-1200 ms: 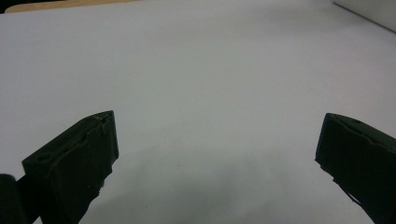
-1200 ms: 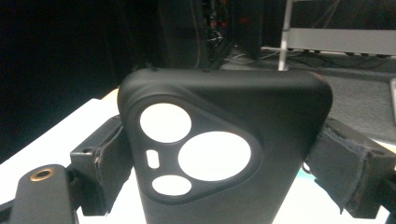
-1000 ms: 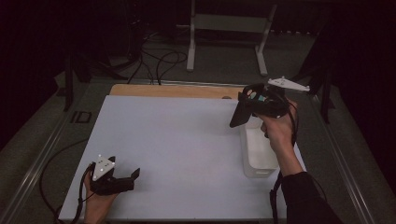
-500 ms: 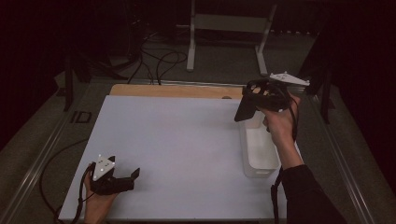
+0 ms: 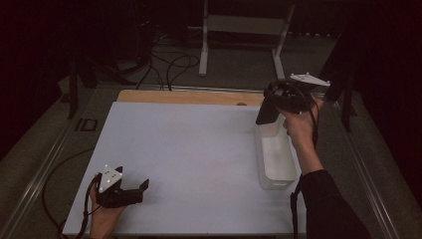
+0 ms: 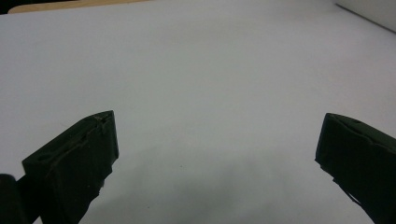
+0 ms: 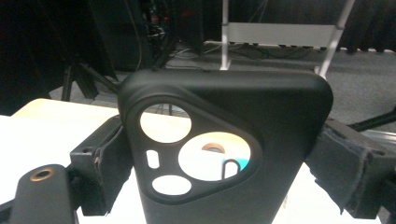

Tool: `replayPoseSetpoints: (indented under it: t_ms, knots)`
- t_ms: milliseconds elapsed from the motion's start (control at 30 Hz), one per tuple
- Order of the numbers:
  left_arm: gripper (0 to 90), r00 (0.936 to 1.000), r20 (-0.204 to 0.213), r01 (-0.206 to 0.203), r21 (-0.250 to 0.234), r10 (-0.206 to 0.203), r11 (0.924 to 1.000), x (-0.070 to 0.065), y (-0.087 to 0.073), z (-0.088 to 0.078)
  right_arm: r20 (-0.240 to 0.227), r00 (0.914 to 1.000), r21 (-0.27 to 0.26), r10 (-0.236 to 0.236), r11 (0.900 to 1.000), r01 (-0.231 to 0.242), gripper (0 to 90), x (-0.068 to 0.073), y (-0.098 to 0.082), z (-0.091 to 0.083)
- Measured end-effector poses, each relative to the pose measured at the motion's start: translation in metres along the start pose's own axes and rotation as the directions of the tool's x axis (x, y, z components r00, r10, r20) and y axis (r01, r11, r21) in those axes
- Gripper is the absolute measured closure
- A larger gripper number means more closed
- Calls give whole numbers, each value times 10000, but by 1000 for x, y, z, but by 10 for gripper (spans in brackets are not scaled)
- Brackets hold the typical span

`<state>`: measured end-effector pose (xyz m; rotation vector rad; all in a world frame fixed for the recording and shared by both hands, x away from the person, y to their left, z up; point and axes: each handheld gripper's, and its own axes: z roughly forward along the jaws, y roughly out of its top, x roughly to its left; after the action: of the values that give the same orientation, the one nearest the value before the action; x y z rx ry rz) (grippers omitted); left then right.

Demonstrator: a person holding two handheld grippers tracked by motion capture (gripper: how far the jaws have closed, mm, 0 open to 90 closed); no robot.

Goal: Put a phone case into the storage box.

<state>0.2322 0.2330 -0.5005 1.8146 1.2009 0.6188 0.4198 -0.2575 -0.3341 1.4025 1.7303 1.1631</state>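
Right tongs: pinching a black soft phone case with a triangular camera cutout by its two side edges.
Case position: right of centre in the high view, upper part of the frame, raised above the far end of a clear rectangular plastic bin.
Left tongs: spread, holding nothing, resting low on the white surface at lower left.

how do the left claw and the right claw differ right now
The left claw sits low at the white table's near edge, jaws open and empty; the right claw is raised above the clear bin, shut on a black phone case. Both are black and hand-held.
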Motion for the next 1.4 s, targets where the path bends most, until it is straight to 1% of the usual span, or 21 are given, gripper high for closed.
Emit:
replayPoseSetpoints:
  t_ms: [167,300,400,433,500,700,833,1067,1233,1400]
  knots:
    - [0,10000,5,-2,3,2,10000,0,0,0,255,9995,141,202,9997,-206,137,-6,-2,8]
    - [0,10000,44,23,-3,-23,10000,0,0,0,539,9984,237,184,9995,-197,137,-8,-4,12]
    - [0,10000,42,34,-14,-34,10000,0,0,0,653,9977,284,186,9994,-205,137,-9,-4,14]
    - [0,10000,46,42,-10,-42,10000,0,0,0,790,9968,332,149,9993,-176,136,-10,-5,16]
    - [0,10000,32,54,-24,-54,10000,0,0,0,888,9958,378,203,9990,-237,136,-12,-5,18]
    - [0,10000,31,63,-19,-63,10000,0,0,0,1084,9936,500,322,9980,-377,135,-16,-7,24]
    - [0,10000,35,62,-14,-62,10000,0,0,0,1173,9927,586,293,9976,-364,135,-18,-8,27]
    - [0,10000,26,69,-19,-69,10000,0,0,0,1396,9895,735,371,9961,-477,135,-22,-11,32]
    - [0,10000,26,84,-32,-84,10000,1,-1,-1,1542,9874,921,361,9945,-508,134,-24,-14,37]
    - [0,9999,29,104,-55,-104,9999,1,0,-1,1623,9855,1069,495,9920,-674,133,-27,-20,42]
